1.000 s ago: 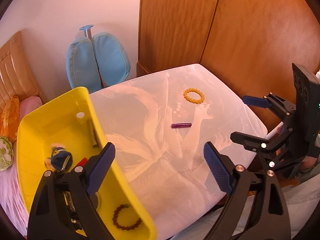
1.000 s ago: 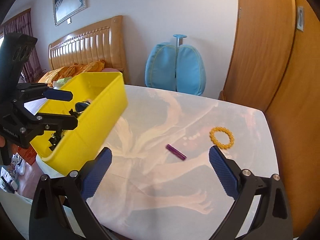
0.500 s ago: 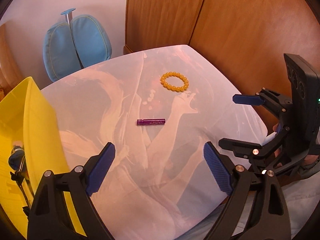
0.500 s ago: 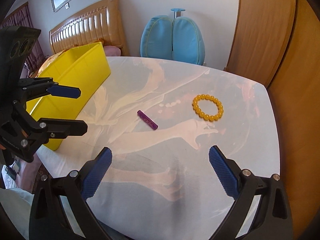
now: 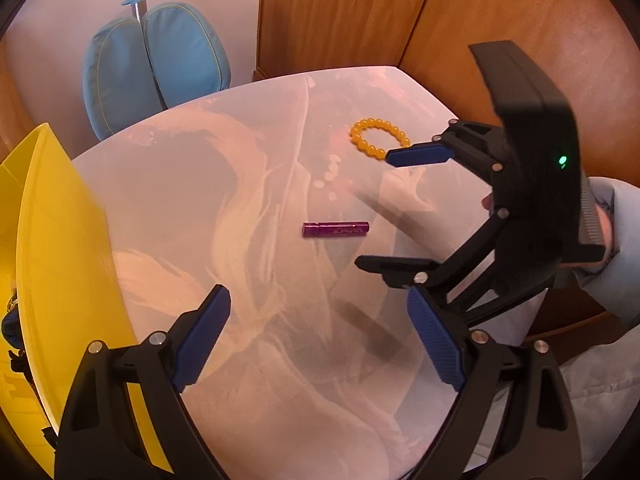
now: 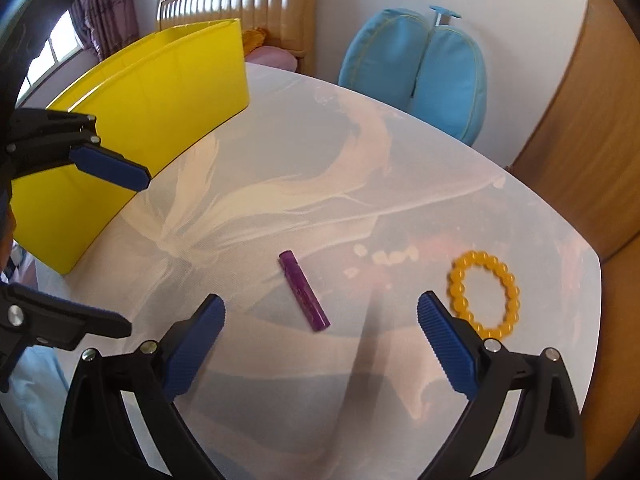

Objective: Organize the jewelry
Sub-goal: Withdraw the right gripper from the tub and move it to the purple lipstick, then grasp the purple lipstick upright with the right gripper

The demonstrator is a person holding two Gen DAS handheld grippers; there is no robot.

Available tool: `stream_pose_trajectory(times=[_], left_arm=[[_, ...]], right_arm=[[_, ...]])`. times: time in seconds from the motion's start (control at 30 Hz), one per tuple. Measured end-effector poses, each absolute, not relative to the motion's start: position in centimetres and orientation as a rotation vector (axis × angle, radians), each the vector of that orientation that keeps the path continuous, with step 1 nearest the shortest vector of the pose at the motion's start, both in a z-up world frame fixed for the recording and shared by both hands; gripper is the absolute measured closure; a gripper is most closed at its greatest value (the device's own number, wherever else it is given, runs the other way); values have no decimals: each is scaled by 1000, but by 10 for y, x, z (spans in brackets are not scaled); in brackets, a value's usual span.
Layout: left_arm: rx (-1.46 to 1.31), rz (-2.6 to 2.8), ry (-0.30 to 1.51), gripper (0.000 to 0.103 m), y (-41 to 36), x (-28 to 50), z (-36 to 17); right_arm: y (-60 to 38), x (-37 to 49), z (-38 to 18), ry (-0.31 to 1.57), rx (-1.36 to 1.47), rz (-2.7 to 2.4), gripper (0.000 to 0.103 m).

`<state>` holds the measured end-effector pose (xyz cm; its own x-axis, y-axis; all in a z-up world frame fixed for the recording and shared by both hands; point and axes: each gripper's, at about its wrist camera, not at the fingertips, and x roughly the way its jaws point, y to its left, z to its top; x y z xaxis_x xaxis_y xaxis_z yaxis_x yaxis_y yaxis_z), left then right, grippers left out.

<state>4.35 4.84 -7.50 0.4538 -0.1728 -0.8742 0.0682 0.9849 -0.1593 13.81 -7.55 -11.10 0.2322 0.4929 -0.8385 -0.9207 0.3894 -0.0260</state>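
A yellow bead bracelet (image 5: 378,138) (image 6: 484,294) lies on the white table at the far right. A small purple tube (image 5: 335,229) (image 6: 304,296) lies at the table's middle. A yellow bin (image 5: 60,272) (image 6: 152,120) stands at the left. My left gripper (image 5: 320,340) is open and empty, above the table's near part, short of the tube. My right gripper (image 6: 320,340) is open and empty, low over the table just short of the tube, its right finger beside the bracelet. In the left wrist view the right gripper (image 5: 400,212) straddles the space between bracelet and tube.
A blue padded chair (image 5: 156,68) (image 6: 420,72) stands behind the table. Wooden wardrobe doors (image 5: 400,12) close off the right side. A bed headboard (image 6: 236,4) sits behind the bin. The white patterned tablecloth (image 5: 240,184) covers the table.
Both grippers have moved forward and lower toward the tube and bracelet. The right gripper has come in over the table. The bin has slid toward the left edge of both views.
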Motion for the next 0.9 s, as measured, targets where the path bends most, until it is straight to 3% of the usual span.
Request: stream_pose_trajectory(times=[0.1, 0.2, 0.27, 0.4, 0.9], left_arm=[[-91, -153, 1076, 15, 47, 44, -70], [-83, -155, 1074, 15, 47, 43, -65], [-98, -153, 1068, 15, 48, 43, -64], [-122, -138, 1066, 15, 54, 44, -62], [-95, -180, 1050, 15, 26, 43, -52]], right_arm=[[-64, 141, -122, 854, -653, 1082, 33], [-58, 142, -131, 856, -693, 1101, 36], [-58, 139, -136, 867, -720, 1124, 50], [-58, 135, -137, 886, -714, 1164, 92], [-137, 127, -86, 864, -486, 1048, 92]])
